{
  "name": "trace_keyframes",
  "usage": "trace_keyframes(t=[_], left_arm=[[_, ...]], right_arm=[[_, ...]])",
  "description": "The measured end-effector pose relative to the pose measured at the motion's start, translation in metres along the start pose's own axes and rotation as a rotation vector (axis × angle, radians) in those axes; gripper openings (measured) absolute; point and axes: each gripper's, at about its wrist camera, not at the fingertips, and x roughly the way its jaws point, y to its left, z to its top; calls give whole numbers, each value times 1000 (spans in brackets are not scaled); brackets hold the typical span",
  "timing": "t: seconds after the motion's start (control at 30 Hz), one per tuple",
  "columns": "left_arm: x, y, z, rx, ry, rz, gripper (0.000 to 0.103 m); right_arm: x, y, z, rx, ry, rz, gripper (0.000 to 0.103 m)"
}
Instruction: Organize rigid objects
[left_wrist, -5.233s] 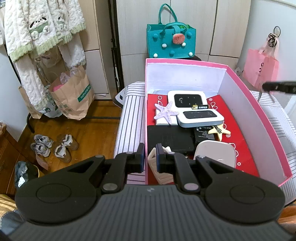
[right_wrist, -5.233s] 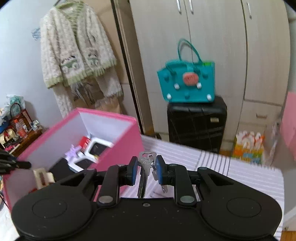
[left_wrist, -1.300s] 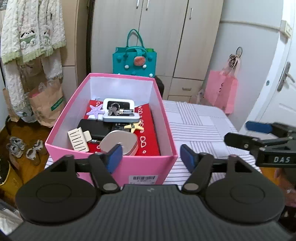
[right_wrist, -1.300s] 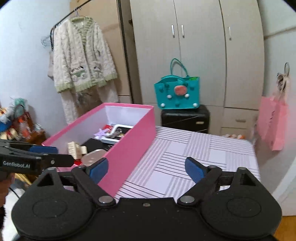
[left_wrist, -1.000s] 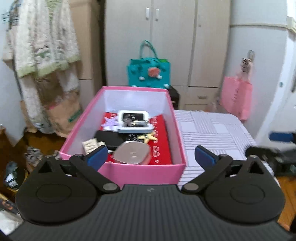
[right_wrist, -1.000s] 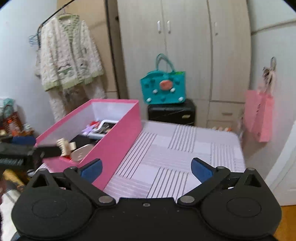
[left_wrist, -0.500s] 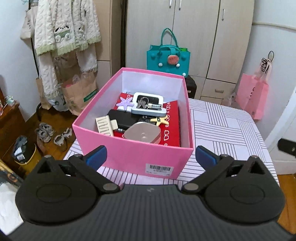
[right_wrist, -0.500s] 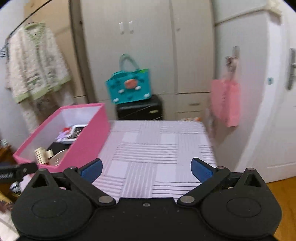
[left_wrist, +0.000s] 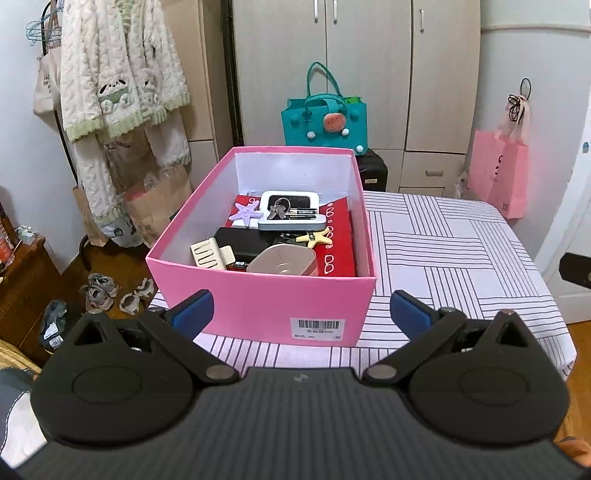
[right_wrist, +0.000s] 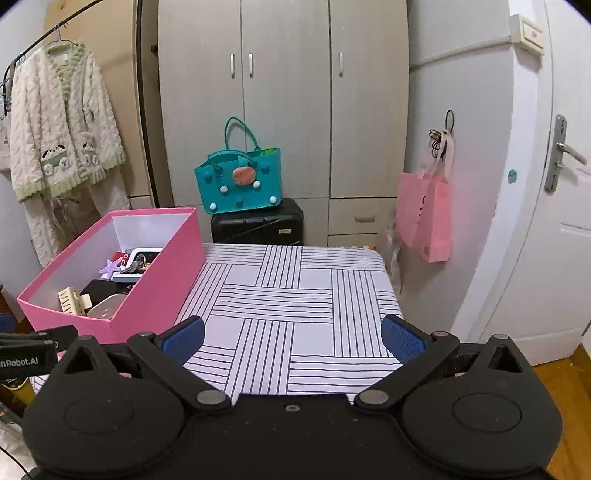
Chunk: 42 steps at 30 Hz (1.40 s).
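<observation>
Both hand-held grippers, left (left_wrist: 299, 308) and right (right_wrist: 291, 334), now gape empty; keys (left_wrist: 279, 211) moved into the pink box (left_wrist: 258, 306), sorting seemingly finished.

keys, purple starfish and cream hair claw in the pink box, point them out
keys (left_wrist: 277, 209), left wrist view, on the key bunch
purple starfish (left_wrist: 245, 213), left wrist view, its centre
cream hair claw (left_wrist: 210, 254), left wrist view, its ribbed body

The box (left_wrist: 258, 306) was pink outside, white inside. In it lay a lilac starfish (left_wrist: 245, 213), a yellow starfish (left_wrist: 317, 236), a cream clip (left_wrist: 211, 254). Beside the box, the table (right_wrist: 295, 295) was white with black stripes.
</observation>
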Motion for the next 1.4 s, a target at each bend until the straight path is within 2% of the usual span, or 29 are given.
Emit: trace_keyframes(t=[0.2, 0.93, 1.17, 1.4], left_arm=[[-4, -2, -2, 6, -1, -18, 103], [-21, -1, -14, 13, -63, 15, 103], [-21, 1, -15, 7, -55, 2, 103], [-19, -2, -17, 13, -45, 0, 103]], right_arm=[[-5, 5, 0, -6, -2, 5, 103], [-17, 31, -17, -111, -49, 15, 103], [-16, 33, -17, -103, -47, 22, 103], [-13, 26, -18, -68, -47, -16, 103]])
